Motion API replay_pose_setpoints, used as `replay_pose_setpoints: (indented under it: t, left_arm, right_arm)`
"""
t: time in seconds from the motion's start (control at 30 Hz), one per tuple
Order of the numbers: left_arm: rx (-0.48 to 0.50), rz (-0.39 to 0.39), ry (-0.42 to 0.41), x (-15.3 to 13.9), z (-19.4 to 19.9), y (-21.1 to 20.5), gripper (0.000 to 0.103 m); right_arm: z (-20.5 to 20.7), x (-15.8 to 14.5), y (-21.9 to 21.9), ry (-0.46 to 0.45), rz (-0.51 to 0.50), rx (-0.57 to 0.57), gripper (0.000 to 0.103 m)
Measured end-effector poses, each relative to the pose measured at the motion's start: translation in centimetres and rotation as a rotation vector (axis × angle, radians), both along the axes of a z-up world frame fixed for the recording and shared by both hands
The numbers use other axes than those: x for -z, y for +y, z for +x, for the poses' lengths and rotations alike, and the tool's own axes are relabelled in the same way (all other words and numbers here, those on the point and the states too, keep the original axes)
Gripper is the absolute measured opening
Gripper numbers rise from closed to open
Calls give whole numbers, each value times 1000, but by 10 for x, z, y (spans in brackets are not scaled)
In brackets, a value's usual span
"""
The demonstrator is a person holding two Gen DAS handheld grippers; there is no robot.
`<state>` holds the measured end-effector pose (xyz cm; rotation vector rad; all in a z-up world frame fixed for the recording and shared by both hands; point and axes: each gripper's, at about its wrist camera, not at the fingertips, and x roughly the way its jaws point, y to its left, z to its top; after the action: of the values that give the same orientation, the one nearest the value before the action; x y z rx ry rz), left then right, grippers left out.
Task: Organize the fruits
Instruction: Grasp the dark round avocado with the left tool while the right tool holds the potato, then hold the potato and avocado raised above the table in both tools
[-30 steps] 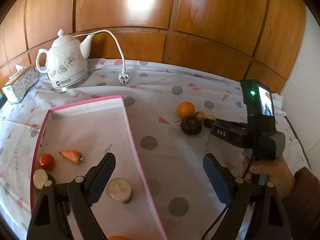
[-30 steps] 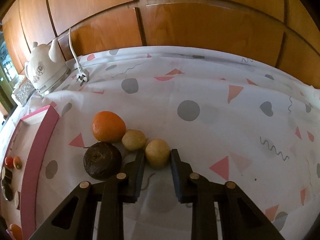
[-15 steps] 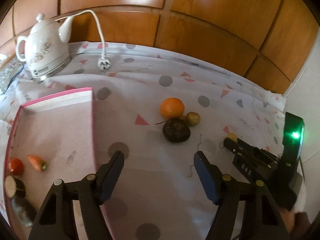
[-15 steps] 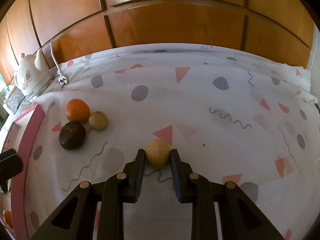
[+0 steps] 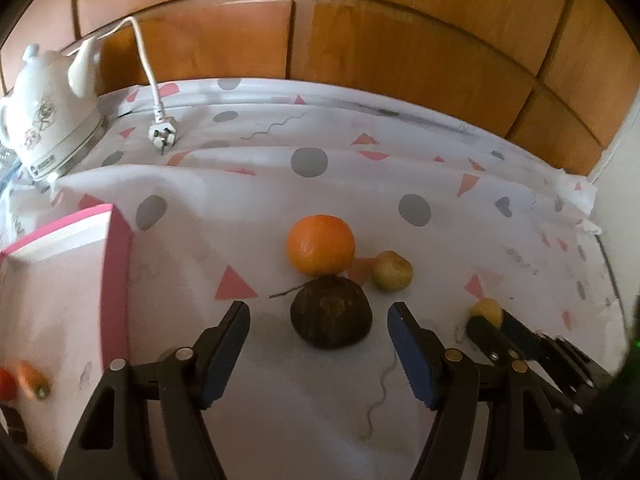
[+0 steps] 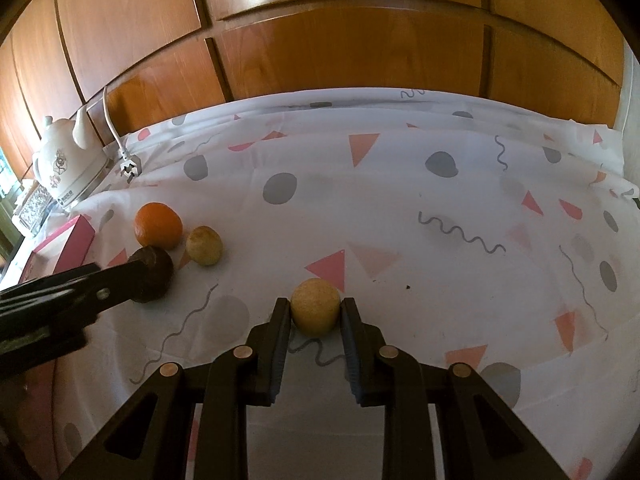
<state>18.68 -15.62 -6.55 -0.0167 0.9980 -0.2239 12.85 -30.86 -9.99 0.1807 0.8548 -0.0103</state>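
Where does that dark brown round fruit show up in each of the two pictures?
Left wrist view: dark brown fruit sits low centre, between the open left tool fingers.
Right wrist view: it lies at the left, partly behind the left tool.
Shared landmark: the orange just beyond it.

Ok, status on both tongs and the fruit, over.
Left tongs open, lined up on dark round fruit. Right tongs shut on small yellow fruit. Orange touching dark fruit behind.
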Motion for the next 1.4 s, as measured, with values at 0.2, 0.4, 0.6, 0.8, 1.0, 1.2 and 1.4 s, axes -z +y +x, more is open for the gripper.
replay_pose_setpoints:
  t: [0.2, 0.4, 0.6, 0.8, 1.0, 1.2, 1.4]
  left_arm:
    - [13, -11, 1, 9, 1, -2, 45]
    - [30, -23, -7, 8, -28, 6, 45]
    - [35, -27, -40, 9, -69, 11, 45]
    - [35, -37, -73, 14, -80, 13, 46]
    - [47, 37, -116, 18, -84, 5, 46]
    - [54, 60, -133, 18, -86, 4, 46]
    - [58, 59, -140, 19, -87, 4, 46]
  right_arm:
    - [0, 0, 0, 0, -4, -2, 26]
    - [1, -1, 0, 6, -1, -4, 26]
    - [-7, -4, 2, 24, -36, -35, 25]
    - [-43, -4, 4, 27, -77, -86, 25]
    - [-55, -1, 3, 8, -89, -79, 26]
    - [-56, 0, 3, 1, -82, -73, 26]
    - [-59, 1, 1, -6, -77, -69, 26]
